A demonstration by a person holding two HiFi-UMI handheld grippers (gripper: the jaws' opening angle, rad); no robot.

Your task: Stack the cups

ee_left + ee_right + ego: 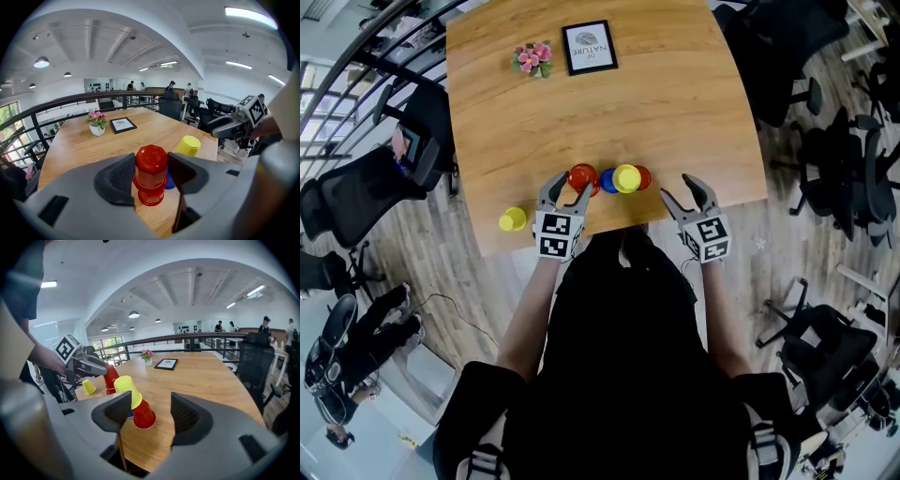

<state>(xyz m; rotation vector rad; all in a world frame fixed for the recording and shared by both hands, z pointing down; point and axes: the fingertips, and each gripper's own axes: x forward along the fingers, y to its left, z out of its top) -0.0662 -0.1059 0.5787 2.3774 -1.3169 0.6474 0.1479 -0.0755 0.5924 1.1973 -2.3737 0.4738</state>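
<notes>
A broad table (pixel 675 94) of pale, smooth wood grain with rounded corners fills the upper half of the head view. Black mesh office chairs (pixel 356 192) stand round it on a grey plank floor. The person's dark clothing hides the table's near edge at lower centre.

The left gripper (pixel 567 192), grey moulded plastic with ribbed black pads, has its pads set against both sides of an upturned, glossy red plastic cup (pixel 151 164) with a faceted base, near the table's front edge. A further red rim shows under that cup; whether it belongs to another cup is unclear. The right gripper (pixel 673 185) stands wide apart with nothing between its pads, just right of the cups.

A black-framed picture (pixel 589 47) lies near the far edge at upper centre, its print too small to read.

Between the grippers a yellow plastic cup (pixel 125 385) sits upside down over a second red cup (pixel 143 416), the pair looking tilted in the right gripper view. A blue cup (pixel 607 181) beside them is mostly covered. A lone yellow cup (pixel 513 219) stands at the table's left front corner.

Pink flowers (pixel 532 58) in a small white pot stand left of the picture.
</notes>
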